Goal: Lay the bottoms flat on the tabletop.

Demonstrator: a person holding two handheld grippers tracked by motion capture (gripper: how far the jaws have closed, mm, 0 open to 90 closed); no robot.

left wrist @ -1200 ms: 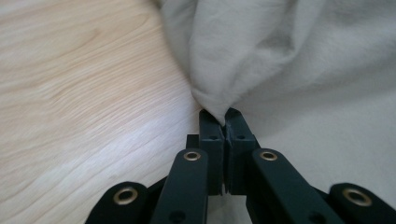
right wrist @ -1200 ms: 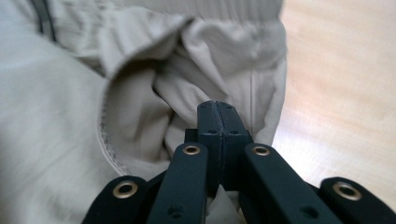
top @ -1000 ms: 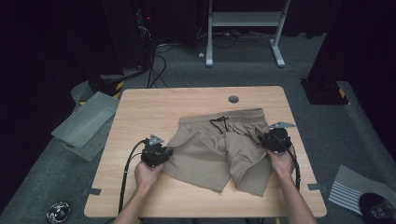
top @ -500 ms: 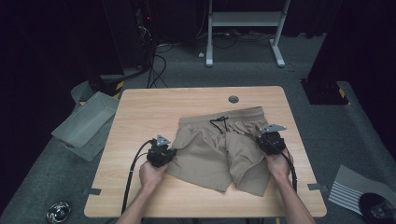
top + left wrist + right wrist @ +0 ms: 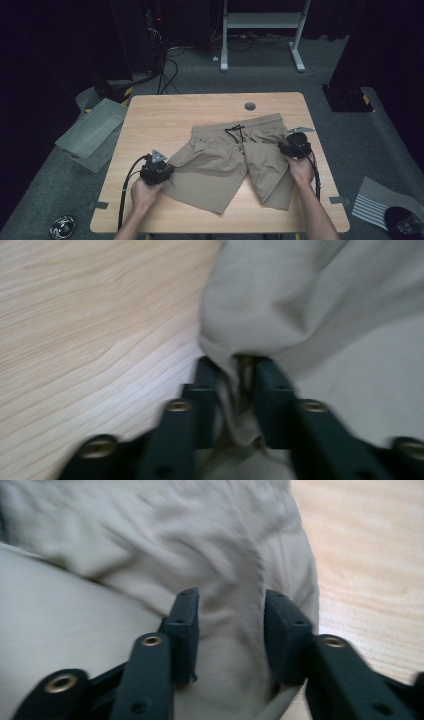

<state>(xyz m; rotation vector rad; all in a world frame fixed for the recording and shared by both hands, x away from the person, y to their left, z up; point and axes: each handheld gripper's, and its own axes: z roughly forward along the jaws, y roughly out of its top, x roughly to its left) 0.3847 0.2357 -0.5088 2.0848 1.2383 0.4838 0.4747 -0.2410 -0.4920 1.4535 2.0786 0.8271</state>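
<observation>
Khaki drawstring shorts (image 5: 230, 160) lie spread flat on the wooden table (image 5: 160, 115), waistband toward the far edge. My left gripper (image 5: 171, 168) is at the outer edge of the left leg; in the left gripper view its jaws have just been opening and stand a little apart, open (image 5: 237, 370), with a fold of the shorts (image 5: 310, 300) between them. My right gripper (image 5: 283, 148) is at the right hip edge. Its jaws have also just been opening and stand open (image 5: 230, 605) astride the side seam of the shorts (image 5: 150, 540), pads off the cloth.
A round grommet (image 5: 250, 106) sits in the table near its far edge. A grey bin (image 5: 90, 132) leans on the floor at the left. A white stand (image 5: 260, 30) and cables are behind the table, and striped paper (image 5: 375, 205) lies at the right.
Both grippers moved in toward the shorts, then back out slightly; the left one now sits further left and nearer the person. The shorts lie about as before.
</observation>
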